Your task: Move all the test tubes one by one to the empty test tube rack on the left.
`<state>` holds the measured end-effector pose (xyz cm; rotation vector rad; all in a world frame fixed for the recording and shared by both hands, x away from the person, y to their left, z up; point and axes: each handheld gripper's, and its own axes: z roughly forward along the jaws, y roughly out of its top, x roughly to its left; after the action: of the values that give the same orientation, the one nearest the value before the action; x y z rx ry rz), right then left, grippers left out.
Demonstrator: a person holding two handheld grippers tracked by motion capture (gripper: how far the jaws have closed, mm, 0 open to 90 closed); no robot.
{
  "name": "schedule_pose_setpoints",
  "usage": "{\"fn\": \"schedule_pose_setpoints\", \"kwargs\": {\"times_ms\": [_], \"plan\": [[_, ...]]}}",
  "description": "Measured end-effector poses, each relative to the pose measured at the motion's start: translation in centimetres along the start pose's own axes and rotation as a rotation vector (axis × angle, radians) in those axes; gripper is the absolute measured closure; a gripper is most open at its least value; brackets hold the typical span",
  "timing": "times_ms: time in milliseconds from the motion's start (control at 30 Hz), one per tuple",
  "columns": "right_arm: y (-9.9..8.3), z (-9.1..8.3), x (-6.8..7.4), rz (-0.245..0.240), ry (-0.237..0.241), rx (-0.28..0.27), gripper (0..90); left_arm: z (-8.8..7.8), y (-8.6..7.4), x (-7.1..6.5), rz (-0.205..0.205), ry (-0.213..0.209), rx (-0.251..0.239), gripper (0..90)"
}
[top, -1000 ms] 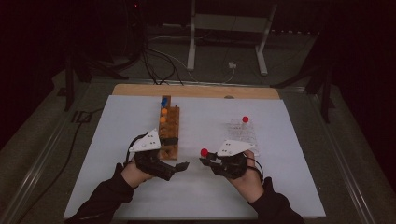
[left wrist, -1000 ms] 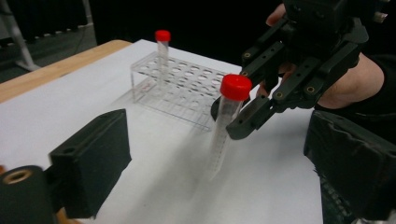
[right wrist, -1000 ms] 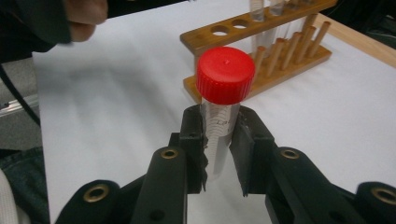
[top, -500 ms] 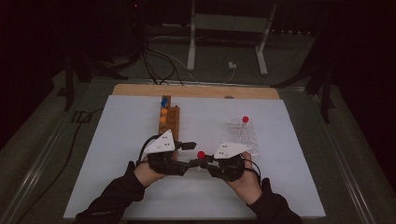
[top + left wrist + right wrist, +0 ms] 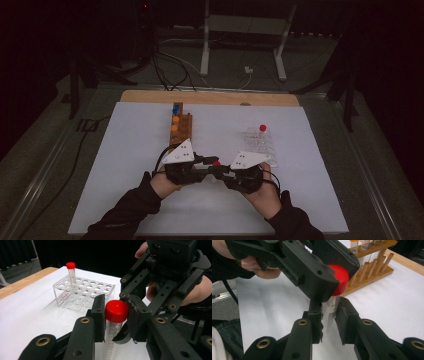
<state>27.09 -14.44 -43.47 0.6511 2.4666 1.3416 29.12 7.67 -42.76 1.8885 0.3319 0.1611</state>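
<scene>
A clear tube with a red cap (image 5: 216,163) stands upright between the two grippers over the white mat's near middle. My right gripper (image 5: 329,305) is shut on the tube's graduated body just under the cap (image 5: 340,282). My left gripper (image 5: 116,302) comes from the opposite side; its jaws have just been closing, and its pads (image 5: 98,312) now press both sides of the red cap (image 5: 116,311). In the high view the left gripper (image 5: 211,164) and right gripper (image 5: 221,171) meet tip to tip.
A clear plastic rack (image 5: 261,145) sits to the right with one red-capped tube (image 5: 262,128) at its far end. A wooden rack (image 5: 180,129) with orange- and blue-capped tubes stands behind the left hand. The white mat (image 5: 125,150) ends at a wooden strip at the back.
The left hand has moved right, away from the wooden rack, to meet the right gripper. Its jaws went from wide apart to shut on the red cap. The right hand stayed put.
</scene>
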Motion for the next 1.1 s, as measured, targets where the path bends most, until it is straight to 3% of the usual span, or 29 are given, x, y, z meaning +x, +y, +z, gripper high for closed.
{"fn": "schedule_pose_setpoints", "kwargs": {"times_ms": [233,400,467,1100], "plan": [[-0.1,0.0,-0.1,0.004,0.001,-0.003,74.6,0.0,0.0,0.2,0.016,-0.007,0.005,71.6],[-0.1,-0.2,-0.2,0.024,0.012,-0.02,73.9,-0.2,0.3,0.5,0.003,-0.017,-0.003,71.9],[-0.1,-0.3,-0.2,0.02,-0.007,-0.033,71.9,-0.4,0.4,0.6,0.004,-0.014,-0.003,71.9],[-0.1,-1.7,-1.6,0.103,-0.086,-0.114,20.3,-4.1,2.3,2.8,0.005,0.11,-0.014,71.9]]}}
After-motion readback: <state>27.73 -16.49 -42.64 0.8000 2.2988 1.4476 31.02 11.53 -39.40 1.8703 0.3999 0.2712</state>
